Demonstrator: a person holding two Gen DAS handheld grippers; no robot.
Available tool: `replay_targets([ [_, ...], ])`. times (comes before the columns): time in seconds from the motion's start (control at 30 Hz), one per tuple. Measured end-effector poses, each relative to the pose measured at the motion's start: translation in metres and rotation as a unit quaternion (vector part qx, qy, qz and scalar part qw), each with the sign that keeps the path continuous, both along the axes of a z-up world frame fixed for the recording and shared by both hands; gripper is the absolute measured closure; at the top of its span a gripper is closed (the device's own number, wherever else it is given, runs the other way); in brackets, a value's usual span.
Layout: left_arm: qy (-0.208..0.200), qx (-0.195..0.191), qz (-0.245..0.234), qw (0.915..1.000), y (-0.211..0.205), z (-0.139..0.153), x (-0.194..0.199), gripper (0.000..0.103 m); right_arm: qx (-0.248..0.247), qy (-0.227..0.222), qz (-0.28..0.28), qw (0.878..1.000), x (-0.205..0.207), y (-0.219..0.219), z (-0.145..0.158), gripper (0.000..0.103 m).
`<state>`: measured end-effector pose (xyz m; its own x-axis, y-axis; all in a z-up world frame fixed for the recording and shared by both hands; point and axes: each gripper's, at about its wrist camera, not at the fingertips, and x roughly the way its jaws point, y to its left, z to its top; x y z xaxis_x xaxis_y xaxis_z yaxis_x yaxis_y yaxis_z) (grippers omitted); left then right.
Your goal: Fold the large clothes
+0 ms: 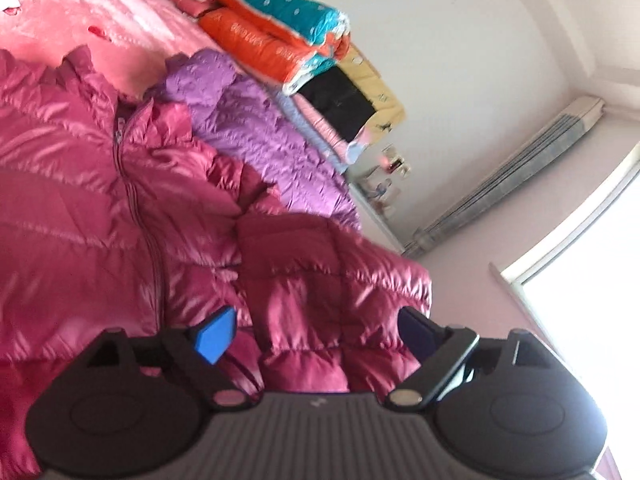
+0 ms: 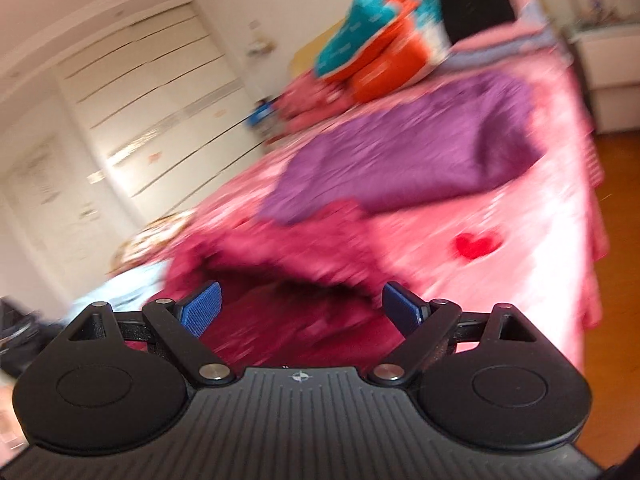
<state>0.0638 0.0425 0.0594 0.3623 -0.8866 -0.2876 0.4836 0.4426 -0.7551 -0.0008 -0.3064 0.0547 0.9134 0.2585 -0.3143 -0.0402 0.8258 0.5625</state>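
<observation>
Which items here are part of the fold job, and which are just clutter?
In the job:
- magenta puffer jacket, spread zipper-up on the bed
- left tool, open over the jacket's sleeve
- right tool, open over the jacket

Lying about:
- purple puffer jacket
- rolled teal-and-orange quilts
- black folded cloth
- pink heart-print bedspread

White walls, bright window (image 1: 592,320) lower right, radiator (image 1: 508,176) beside it; pale wardrobe (image 2: 132,120) upper left, wood floor (image 2: 616,240) right
</observation>
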Motion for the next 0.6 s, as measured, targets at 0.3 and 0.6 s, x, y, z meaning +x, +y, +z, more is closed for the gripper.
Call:
replay_targets([
  [0.3, 0.007, -0.035, 0.053, 0.9979, 0.048, -0.014, 0.022, 0.012, 0.041, 0.068, 0.143, 0.986, 0.003, 0.061, -0.008, 0.0],
  [0.6, 0.031, -0.032, 0.112, 0.9927, 0.076, -0.028, 0.046, 0.01, -0.06, 0.131, 0.167, 0.975, 0.002, 0.106, 0.002, 0.0],
])
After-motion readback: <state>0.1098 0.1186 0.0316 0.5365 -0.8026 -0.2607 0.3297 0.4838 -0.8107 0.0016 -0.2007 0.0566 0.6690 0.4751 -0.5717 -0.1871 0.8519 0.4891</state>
